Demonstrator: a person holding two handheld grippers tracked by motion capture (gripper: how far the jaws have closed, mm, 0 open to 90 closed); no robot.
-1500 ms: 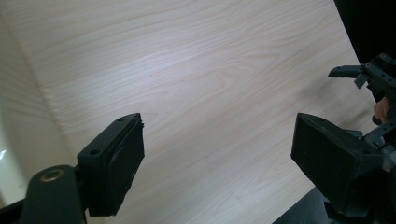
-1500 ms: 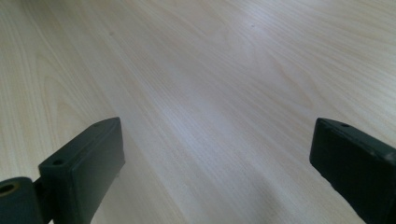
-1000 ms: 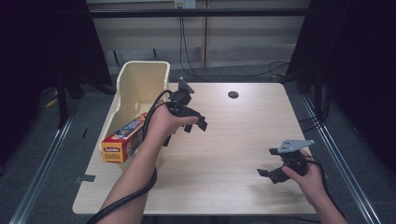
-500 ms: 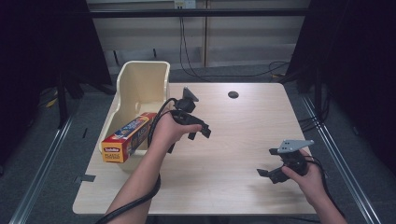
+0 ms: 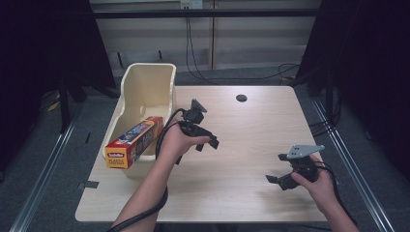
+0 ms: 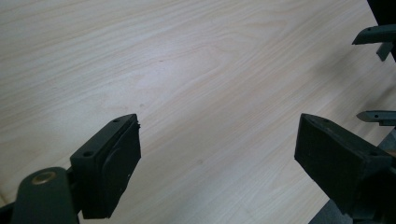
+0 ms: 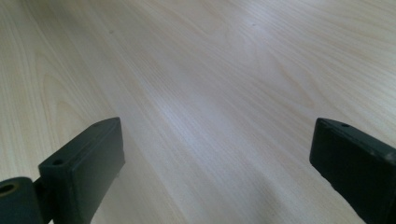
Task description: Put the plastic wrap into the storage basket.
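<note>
My left gripper [image 5: 205, 140], jaws apart and empty, hovers just right of the long red-and-yellow plastic-wrap box [image 5: 134, 141], which leans lengthwise out of the cream plastic bin [image 5: 145, 87], pointing toward me.

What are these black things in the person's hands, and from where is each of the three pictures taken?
They are hand-held grasping tools, each with two black jaws. The picture from above looks down on a wooden table. The person's left tool hangs over the middle of the table, and the right tool is near the front right corner. The other two pictures come from small cameras riding on the tools, looking along their jaws at bare wood. Both tools are open and hold nothing. At the table's left edge stands a cream plastic bin, and a box of plastic wrap lies in it with one end sticking out toward the front. A small dark round spot sits near the far edge.
</note>
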